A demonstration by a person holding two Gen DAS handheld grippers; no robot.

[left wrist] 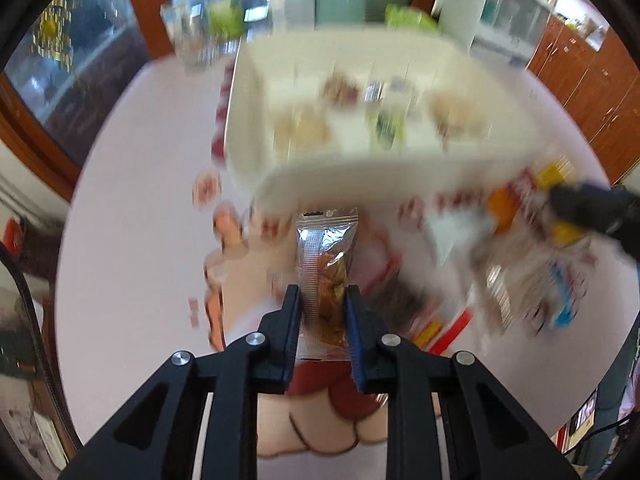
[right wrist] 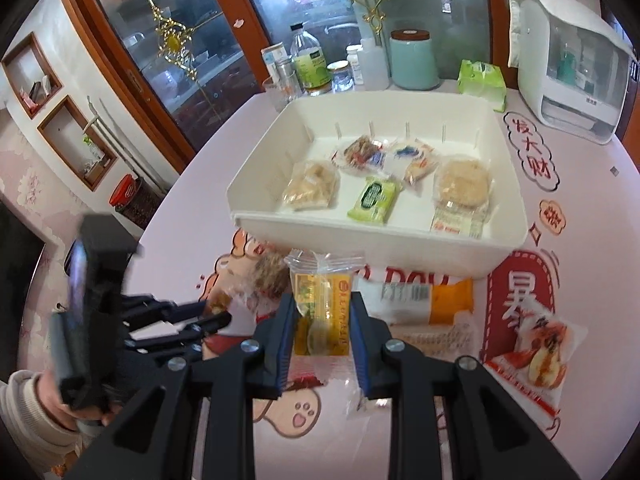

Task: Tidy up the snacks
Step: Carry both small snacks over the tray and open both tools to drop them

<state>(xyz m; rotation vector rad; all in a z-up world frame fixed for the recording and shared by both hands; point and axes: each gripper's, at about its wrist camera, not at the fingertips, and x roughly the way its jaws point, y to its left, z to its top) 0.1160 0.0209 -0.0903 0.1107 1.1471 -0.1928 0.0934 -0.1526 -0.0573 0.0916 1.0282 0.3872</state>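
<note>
My left gripper [left wrist: 322, 294] is shut on a clear snack packet with brown pieces [left wrist: 326, 264] and holds it just in front of the white bin [left wrist: 360, 178]. The left view is blurred. My right gripper [right wrist: 323, 300] is shut on a yellow snack packet [right wrist: 322, 312] above the table, in front of the white bin [right wrist: 380, 236]. The bin holds several snacks, among them a green packet [right wrist: 374, 199] and a round cracker pack [right wrist: 462, 183]. The left gripper shows at the left of the right wrist view [right wrist: 216, 318].
Loose snacks lie on the pink table: an orange-and-white packet [right wrist: 420, 298] and a red-printed packet [right wrist: 540, 354]. Bottles and jars [right wrist: 316, 64], a teal canister [right wrist: 412, 60], green tissues [right wrist: 482, 80] and a white appliance [right wrist: 568, 64] stand behind the bin.
</note>
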